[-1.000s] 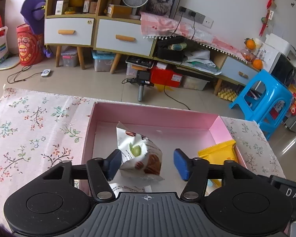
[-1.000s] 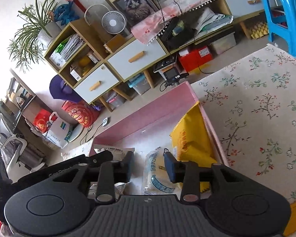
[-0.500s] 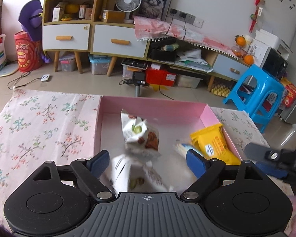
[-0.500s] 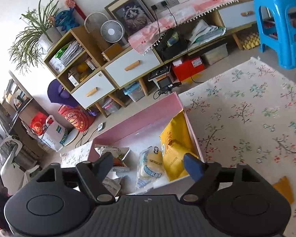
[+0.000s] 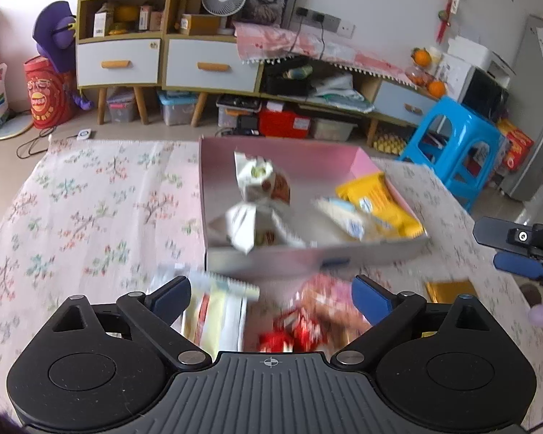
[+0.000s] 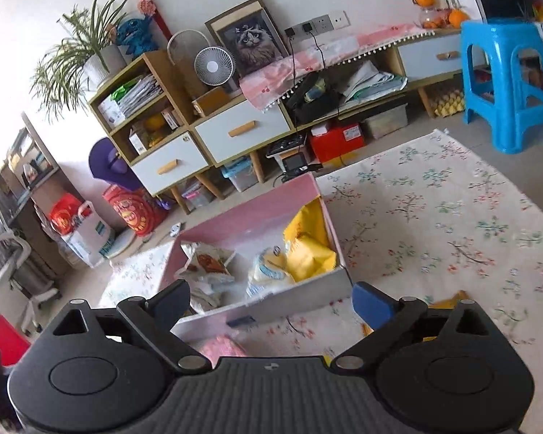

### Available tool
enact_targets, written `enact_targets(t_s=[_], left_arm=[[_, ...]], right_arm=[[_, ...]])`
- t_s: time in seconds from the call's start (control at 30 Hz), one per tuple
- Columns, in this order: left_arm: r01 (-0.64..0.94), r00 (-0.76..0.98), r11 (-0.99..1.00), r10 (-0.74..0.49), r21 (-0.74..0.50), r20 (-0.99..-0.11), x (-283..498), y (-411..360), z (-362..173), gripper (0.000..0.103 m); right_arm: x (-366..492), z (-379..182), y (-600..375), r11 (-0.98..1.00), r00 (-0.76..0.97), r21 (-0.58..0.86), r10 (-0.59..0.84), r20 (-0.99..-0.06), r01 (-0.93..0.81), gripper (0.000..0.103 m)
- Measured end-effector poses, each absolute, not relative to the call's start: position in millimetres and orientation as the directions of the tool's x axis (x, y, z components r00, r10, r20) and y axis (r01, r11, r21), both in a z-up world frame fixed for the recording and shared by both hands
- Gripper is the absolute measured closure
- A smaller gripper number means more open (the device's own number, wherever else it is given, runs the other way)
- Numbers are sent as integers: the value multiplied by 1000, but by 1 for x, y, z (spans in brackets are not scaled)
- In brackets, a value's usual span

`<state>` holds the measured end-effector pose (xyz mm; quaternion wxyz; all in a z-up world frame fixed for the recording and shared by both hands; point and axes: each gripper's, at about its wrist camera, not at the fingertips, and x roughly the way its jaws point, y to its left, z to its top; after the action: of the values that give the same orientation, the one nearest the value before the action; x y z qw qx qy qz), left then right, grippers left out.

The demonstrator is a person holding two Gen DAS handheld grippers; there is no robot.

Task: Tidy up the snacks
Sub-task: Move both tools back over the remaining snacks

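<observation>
A pink box (image 5: 358, 153) sits on the floral cloth and holds white nut packets (image 5: 260, 181), a pale blue-white packet (image 5: 344, 213) and a yellow packet (image 5: 376, 195). The box also shows in the right wrist view (image 6: 257, 213). My left gripper (image 5: 271, 298) is open and empty, in front of the box, above a pale yellow packet (image 5: 213, 311) and red-pink snacks (image 5: 307, 318) on the cloth. My right gripper (image 6: 271, 302) is open and empty, in front of the box. It shows at the right edge of the left wrist view (image 5: 517, 253).
A gold wrapper (image 5: 449, 287) lies on the cloth right of the left gripper. A blue stool (image 5: 456, 144) stands beyond the table's right side. Cabinets with drawers (image 5: 184, 65) line the far wall. The floral cloth (image 5: 90, 209) stretches left of the box.
Both grippers opened wide and pulled back out of the box, leaving the white nut packet and the blue-white packet inside. Loose snacks in front of the box have come into the left view.
</observation>
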<state>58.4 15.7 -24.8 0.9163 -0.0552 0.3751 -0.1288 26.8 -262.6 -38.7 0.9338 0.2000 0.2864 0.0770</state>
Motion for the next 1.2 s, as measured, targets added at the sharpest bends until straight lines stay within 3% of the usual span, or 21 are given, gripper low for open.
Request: enact_targets(t_s=[0.33,0.6,0.93,1.2], left_arm=[[283,671,943,-324,-174,-666,13,24,-46,4],[315,609,919,-388,-239,-691,-8,36,-69,4],[429,546,866,-475,-257,-690,-22,23,-85,4],[502,537,847,-465,-177,-704,-28,3,-92,5]], right_arm=[[-18,-67,-243,966,836,254,178,-519,-48,10],[-46,-96,-231,983,829,176,144,-540,-56,10],[-76,-126,-229,981,825,189,147,-546,-49,9],[-69,-130,-229,989,813,138,127,-568,-58,9]])
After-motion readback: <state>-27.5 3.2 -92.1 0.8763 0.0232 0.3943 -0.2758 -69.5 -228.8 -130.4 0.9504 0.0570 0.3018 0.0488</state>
